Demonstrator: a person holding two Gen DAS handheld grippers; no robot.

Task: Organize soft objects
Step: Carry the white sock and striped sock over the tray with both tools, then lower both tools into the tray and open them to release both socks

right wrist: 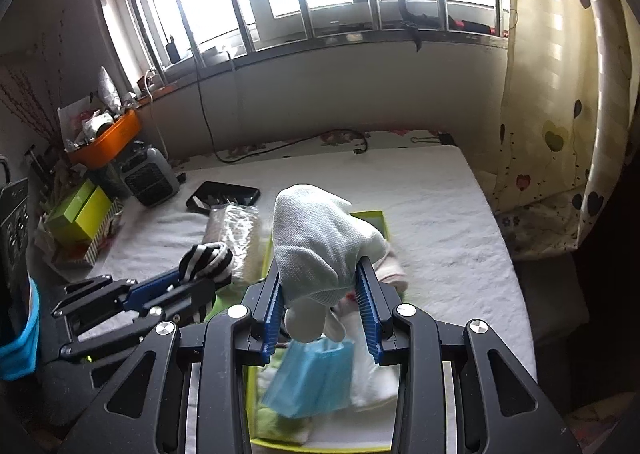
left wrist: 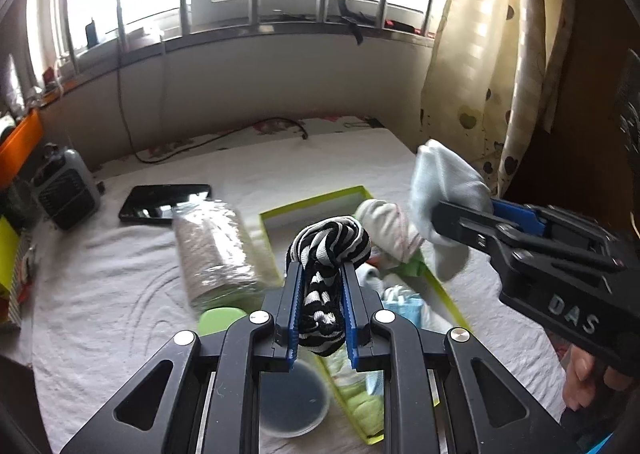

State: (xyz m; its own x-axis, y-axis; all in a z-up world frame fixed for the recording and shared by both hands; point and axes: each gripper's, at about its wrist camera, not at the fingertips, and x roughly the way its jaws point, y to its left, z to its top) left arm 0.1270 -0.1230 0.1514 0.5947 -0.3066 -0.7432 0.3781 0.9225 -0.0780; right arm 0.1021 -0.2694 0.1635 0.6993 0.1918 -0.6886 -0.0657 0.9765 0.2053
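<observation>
The left gripper point(left wrist: 322, 274) clamps a knotted black-and-white striped sock point(left wrist: 326, 250) between its blue pads. The right gripper point(right wrist: 320, 286) pinches a pale blue sock point(right wrist: 316, 242), both above the lime-green tray point(left wrist: 312, 205) of folded cloths.

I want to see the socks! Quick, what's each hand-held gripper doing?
Left hand-held gripper: shut on the black-and-white striped sock.
Right hand-held gripper: shut on the pale blue sock.
</observation>
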